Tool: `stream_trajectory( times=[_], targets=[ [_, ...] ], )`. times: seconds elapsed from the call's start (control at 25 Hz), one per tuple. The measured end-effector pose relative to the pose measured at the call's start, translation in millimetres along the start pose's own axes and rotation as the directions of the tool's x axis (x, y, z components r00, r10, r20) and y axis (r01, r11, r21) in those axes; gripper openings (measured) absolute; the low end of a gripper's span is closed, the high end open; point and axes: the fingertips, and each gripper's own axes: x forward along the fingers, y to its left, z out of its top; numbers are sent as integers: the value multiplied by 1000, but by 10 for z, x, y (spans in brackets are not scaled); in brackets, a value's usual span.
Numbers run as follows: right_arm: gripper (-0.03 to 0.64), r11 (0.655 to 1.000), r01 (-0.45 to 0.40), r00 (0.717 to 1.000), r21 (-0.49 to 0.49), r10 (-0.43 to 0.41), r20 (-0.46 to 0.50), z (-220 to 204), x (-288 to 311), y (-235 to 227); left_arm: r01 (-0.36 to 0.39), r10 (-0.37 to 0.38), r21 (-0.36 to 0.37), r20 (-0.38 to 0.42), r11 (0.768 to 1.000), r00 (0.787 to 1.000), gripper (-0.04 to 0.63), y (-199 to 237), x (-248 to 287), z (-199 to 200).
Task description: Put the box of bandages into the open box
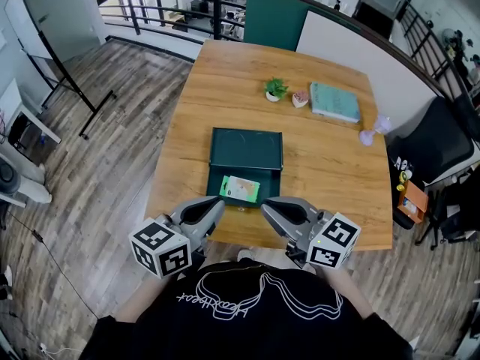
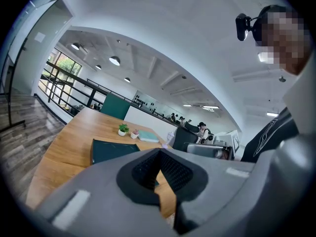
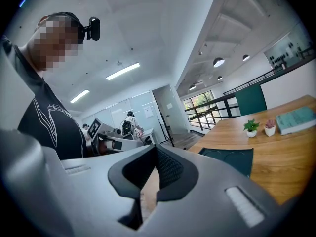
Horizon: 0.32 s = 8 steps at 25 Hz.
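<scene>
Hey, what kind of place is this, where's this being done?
Probably an open-plan office, seemingly on an upper level: a wooden table stands beside a black railing, a black office chair sits at its side, and people work farther back.

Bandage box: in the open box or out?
In: the bandage box lies flat within the near half of the open box; its lid lies folded back.
</scene>
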Motion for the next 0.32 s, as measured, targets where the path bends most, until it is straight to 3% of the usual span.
stream_trajectory(
  times=[0.32],
  targets=[
    [23,1000,-1,1000,-10,1,-12,-21,-18,-44,1,-1,4,-10,1000,1000,0,-6,87,-1]
  ],
)
